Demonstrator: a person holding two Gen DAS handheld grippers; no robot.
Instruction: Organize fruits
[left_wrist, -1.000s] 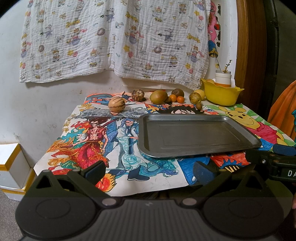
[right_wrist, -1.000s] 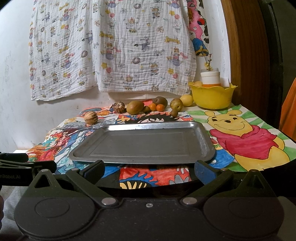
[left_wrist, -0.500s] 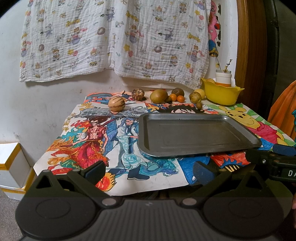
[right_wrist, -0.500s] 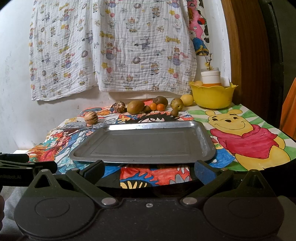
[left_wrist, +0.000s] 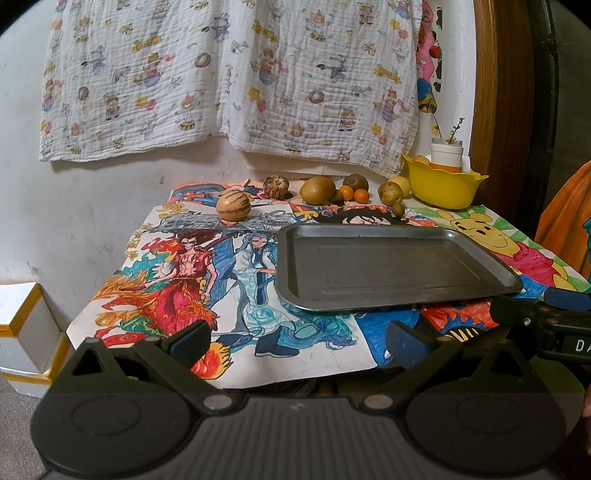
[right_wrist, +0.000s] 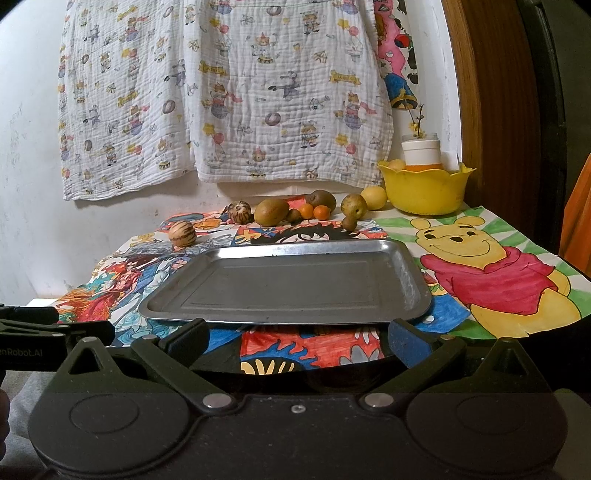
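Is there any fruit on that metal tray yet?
No, the metal tray is bare, and the fruits, such as the striped round fruit and two small oranges, sit on the table behind it.

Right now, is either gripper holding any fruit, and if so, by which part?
Nothing is held. The left gripper and the right gripper are both open with bare fingers, short of the tray; the fruits sit beyond it.

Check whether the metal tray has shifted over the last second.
No. The metal tray sits in the same spot, its far rim just short of the small brown fruit.
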